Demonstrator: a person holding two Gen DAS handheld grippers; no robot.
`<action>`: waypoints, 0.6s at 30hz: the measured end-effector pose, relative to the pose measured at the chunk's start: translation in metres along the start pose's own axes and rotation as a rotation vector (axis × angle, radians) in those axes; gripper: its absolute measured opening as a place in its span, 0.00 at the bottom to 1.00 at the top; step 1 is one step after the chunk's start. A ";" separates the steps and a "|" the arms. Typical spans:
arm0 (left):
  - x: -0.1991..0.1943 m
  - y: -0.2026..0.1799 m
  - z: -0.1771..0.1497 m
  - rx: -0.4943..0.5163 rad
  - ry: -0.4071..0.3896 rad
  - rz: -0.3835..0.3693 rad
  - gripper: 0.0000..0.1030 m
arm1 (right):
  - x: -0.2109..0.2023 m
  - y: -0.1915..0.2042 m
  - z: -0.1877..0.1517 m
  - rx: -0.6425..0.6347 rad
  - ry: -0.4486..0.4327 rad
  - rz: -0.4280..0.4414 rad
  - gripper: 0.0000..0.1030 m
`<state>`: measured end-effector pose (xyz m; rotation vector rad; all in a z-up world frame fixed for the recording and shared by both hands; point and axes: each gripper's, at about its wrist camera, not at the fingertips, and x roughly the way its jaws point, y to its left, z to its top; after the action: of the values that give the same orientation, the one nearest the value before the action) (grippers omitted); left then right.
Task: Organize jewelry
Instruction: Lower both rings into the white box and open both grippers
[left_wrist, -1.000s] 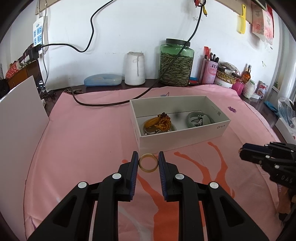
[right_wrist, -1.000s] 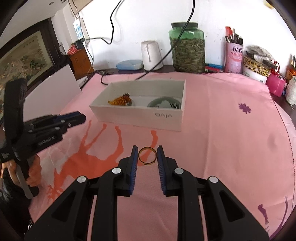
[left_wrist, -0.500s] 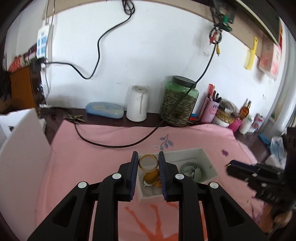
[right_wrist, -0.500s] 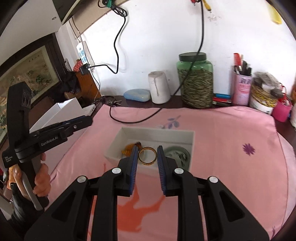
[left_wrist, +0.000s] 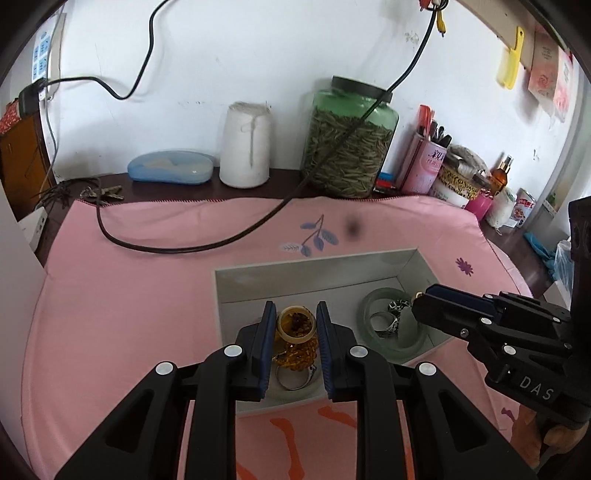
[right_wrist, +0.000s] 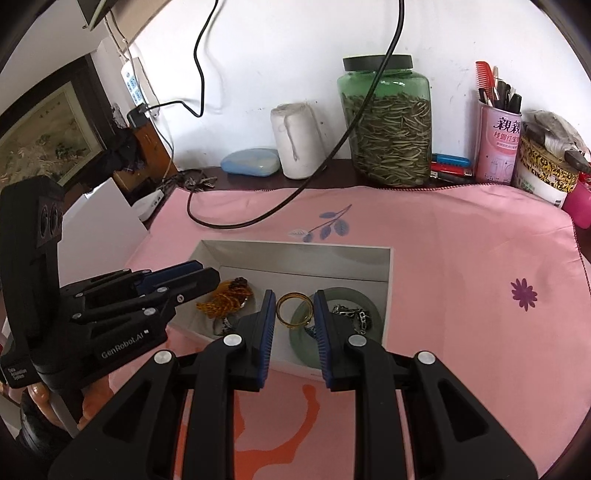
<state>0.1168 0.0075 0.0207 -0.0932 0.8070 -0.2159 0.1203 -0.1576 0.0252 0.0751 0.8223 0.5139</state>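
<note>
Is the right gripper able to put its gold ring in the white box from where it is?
Probably yes. The right gripper, shut on the gold ring, hangs over the open white box, above the green bangle. No lid blocks it; the left gripper stays aside.

Jewelry gathered at an open white cardboard box (right_wrist: 388, 269), low in the centre of both frames.

A translucent amber bangle (left_wrist: 296, 325) stands on edge above the box's left half, over a heap of orange-amber beads (left_wrist: 297, 352) and a plain silver ring (left_wrist: 293, 378). A thin amber-gold ring (right_wrist: 294, 309) hangs upright over the middle. A pale green jade bangle (right_wrist: 354, 295) lies flat in the right half with a silver chain (right_wrist: 351, 312) piled inside it.
</note>
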 end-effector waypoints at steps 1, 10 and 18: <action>0.002 0.001 -0.001 -0.003 0.003 0.003 0.22 | 0.002 0.000 0.000 0.000 -0.002 -0.007 0.20; -0.002 0.003 -0.001 -0.011 -0.021 0.021 0.41 | 0.006 -0.006 -0.003 0.016 -0.004 -0.013 0.28; -0.022 0.006 0.003 -0.036 -0.049 0.036 0.60 | -0.030 0.004 0.001 0.015 -0.116 -0.057 0.76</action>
<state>0.1054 0.0184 0.0373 -0.1174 0.7637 -0.1644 0.1023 -0.1680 0.0469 0.0947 0.7134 0.4458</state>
